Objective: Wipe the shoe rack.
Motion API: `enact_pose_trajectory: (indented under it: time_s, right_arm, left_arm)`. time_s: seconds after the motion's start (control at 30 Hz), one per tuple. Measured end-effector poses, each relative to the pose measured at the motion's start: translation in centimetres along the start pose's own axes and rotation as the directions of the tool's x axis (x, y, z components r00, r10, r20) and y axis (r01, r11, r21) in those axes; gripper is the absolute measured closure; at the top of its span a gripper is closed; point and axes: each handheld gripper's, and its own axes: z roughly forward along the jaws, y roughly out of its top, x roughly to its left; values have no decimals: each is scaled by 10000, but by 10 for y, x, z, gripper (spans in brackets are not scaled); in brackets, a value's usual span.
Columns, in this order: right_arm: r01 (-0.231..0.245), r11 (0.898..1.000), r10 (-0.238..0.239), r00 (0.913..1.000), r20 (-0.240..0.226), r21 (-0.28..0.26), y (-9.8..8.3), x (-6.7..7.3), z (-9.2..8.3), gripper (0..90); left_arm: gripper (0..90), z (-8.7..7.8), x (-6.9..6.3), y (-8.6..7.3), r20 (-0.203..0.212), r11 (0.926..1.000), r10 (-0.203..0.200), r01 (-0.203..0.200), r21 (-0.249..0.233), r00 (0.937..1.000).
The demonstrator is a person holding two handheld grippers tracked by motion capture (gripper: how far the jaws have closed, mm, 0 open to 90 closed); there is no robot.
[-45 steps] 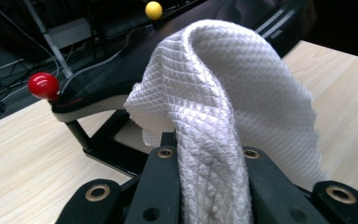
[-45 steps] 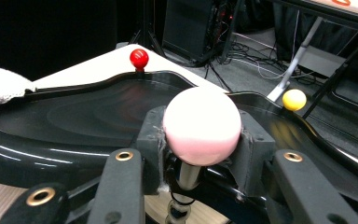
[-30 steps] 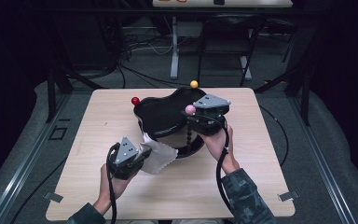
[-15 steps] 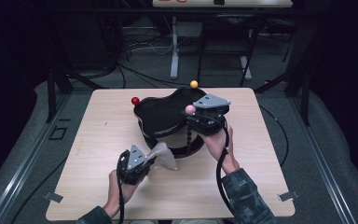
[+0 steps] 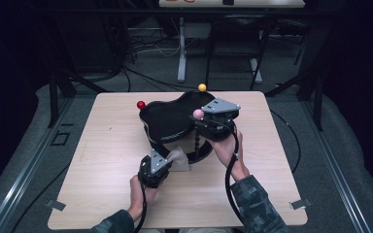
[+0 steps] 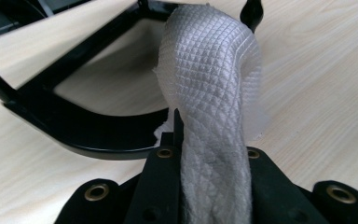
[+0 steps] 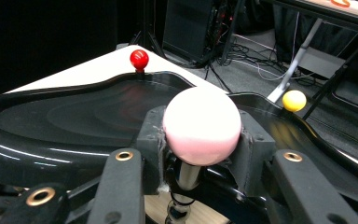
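White quilted cloth (image 6: 214, 93) is pinched between the jaws of the left gripper (image 5: 161, 162) — they are clamped tight on it, and the free end bunches up against the lower edge of the black tray stand (image 5: 172, 121) near the front of the wooden table (image 5: 102, 145). From the left gripper view, the cloth rises out of the jaws and flops forward beside the stand's black frame, with tabletop underneath. Over on the other side, the right gripper (image 5: 201, 119) has its jaws closed around the pink ball knob (image 7: 201, 125) — a firm hold on the stand's near rim. Red ball knob (image 7: 139, 59) and yellow ball knob (image 7: 293, 100) stand at the tray's far edges.
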Motion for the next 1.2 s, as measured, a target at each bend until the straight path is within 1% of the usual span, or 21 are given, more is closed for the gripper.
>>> enact_pose_trajectory:
  time_s: [0.03, 0.2, 0.27, 0.3, 0.33, 0.4, 0.47, 0.5, 0.53, 0.6, 0.67, 0.77, 0.87, 0.93, 0.97, 1.0, 1.07, 1.1, 1.13, 1.17, 1.2]
  right_arm:
    - [16, 10000, -16, 10000, -6, -6, 0, 0, 0, 603]
    - [20, 10000, -20, 10000, -13, -6, 0, 0, 0, 603]
    - [6, 10000, -6, 10000, 0, -3, 0, 0, 0, 603]
    - [2, 10000, -2, 10000, 5, -3, 0, 0, 0, 603]
    - [-3, 10000, 3, 10000, 16, -8, 0, 0, 0, 603]
    - [19, 10000, -19, 10000, 33, -30, 0, 0, 0, 603]
    - [7, 9999, -7, 10000, -35, -128, -1, 0, 0, 603]
    - [0, 9999, 0, 10000, -29, -158, -2, 0, 0, 604]
    - [-11, 9998, 11, 10000, -26, -179, -2, 1, 0, 603]
    - [-29, 9998, 28, 10000, -31, -184, -2, 0, 0, 603]
    - [-9, 9999, 10, 10000, 43, -148, -2, 0, 0, 603]
    - [15, 9999, -15, 10000, 1, -138, -2, 0, 0, 603]
    - [26, 9999, -27, 9999, -116, -106, -1, -1, -1, 603]
    - [2, 10000, -3, 9999, -121, -90, -1, -1, -1, 603]
    - [-5, 10000, 4, 9999, -135, -80, -1, -2, -1, 603]
    - [-21, 10000, 20, 9999, -158, -78, -1, -2, -2, 604]
    - [-3, 10000, 2, 9996, -269, -43, -1, -4, -2, 603]
    - [-8, 10000, 6, 9995, -321, -61, -2, -5, -3, 603]
    - [-4, 10000, 3, 9995, -306, -36, -2, -5, -3, 603]
    - [-19, 10000, 17, 9992, -394, -40, -2, -6, -4, 603]
    - [-38, 10000, 36, 9992, -402, -46, -2, -7, -4, 603]
  left_arm:
    - [849, 3, -1, -1, 51, 9999, -21, 21, 104, 10000]
    - [848, 19, -12, -1, -8, 9998, -183, 183, 55, 9998]
    - [848, 24, -14, 1, -18, 9999, -148, 148, 51, 9999]
    - [848, 27, -16, 2, 18, 9997, -256, 256, -23, 9997]
    - [848, 29, -16, 4, 29, 9998, -180, 180, 31, 9998]
    - [847, 34, -18, 6, 96, 9993, -370, 371, -37, 9993]
    - [847, 38, -20, 7, 213, 9986, -527, 526, 41, 9984]
    - [847, 41, -21, 7, 279, 9977, -680, 679, 59, 9973]
    - [847, 42, -20, 7, 279, 9975, -701, 699, 89, 9971]
    - [848, 45, -18, 6, 330, 9962, -853, 846, 206, 9958]
    - [848, 46, -16, 6, 319, 9946, -1029, 1024, 185, 9942]
    - [848, 46, -13, 6, 345, 9939, -1081, 1072, 267, 9935]
    - [848, 45, -8, 5, 266, 9924, -1203, 1195, 279, 9924]
    - [848, 44, -4, 5, 184, 9924, -1195, 1188, 329, 9927]
    - [848, 43, -3, 4, 160, 9910, -1309, 1304, 303, 9913]
    - [848, 42, 0, 4, 23, 9920, -1209, 1207, 371, 9927]
    - [848, 41, 4, 2, -64, 9910, -1285, 1287, 379, 9917]
    - [848, 40, 6, 1, -83, 9892, -1408, 1410, 391, 9900]
    - [847, 39, 10, -1, -160, 9897, -1365, 1370, 419, 9905]
    - [848, 39, 13, -3, -235, 9894, -1354, 1364, 505, 9905]
    - [848, 38, 16, -5, -379, 9885, -1407, 1426, 513, 9893]
